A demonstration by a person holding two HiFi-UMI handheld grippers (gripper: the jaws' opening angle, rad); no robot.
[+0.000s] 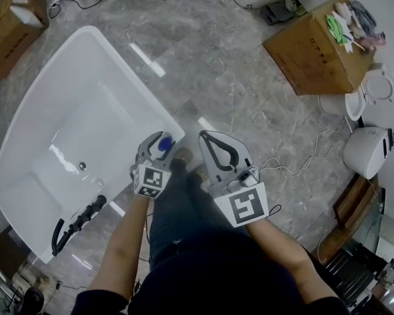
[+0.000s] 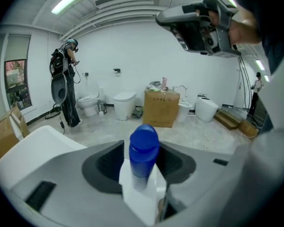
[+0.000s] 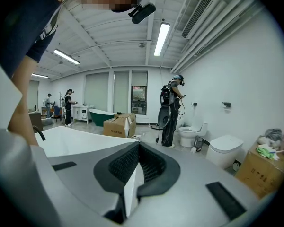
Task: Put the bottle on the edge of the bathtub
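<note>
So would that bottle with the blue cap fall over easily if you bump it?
Probably. The bottle looks tall and narrow, so a nudge on the bathtub rim could topple it. Its white sides look smooth, maybe slippery. They also seem flat, so it likely wouldn't roll far.

Bathroom-fittings showroom with bathtub (image 1: 105, 110), toilets (image 2: 124, 103), cartons (image 1: 312, 51).

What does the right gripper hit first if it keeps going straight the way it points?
Probably the floor. The right gripper, shut and empty, aims ahead and a little down over bare tiles. The bathtub rim lies to its left and the cardboard box off to the right. Depth is hard to judge.
</note>
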